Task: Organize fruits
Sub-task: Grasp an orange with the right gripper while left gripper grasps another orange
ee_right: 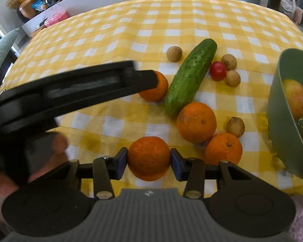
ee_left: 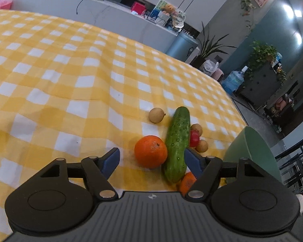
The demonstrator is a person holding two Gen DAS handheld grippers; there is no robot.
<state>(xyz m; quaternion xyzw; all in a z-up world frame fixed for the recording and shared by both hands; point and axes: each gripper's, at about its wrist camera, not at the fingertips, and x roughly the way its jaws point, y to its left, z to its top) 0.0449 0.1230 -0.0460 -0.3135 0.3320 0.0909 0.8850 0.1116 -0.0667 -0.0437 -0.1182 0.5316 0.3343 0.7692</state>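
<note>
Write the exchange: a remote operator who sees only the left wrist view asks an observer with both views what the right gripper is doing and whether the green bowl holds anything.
Operator: The right gripper is not in my view. What is it doing?
Observer: The right gripper is shut on an orange, one pad on each side of it.
Operator: I see the green bowl only from outside. Is anything in it?
Observer: Yes. Inside the green bowl lies a reddish-yellow fruit, probably an apple.
</note>
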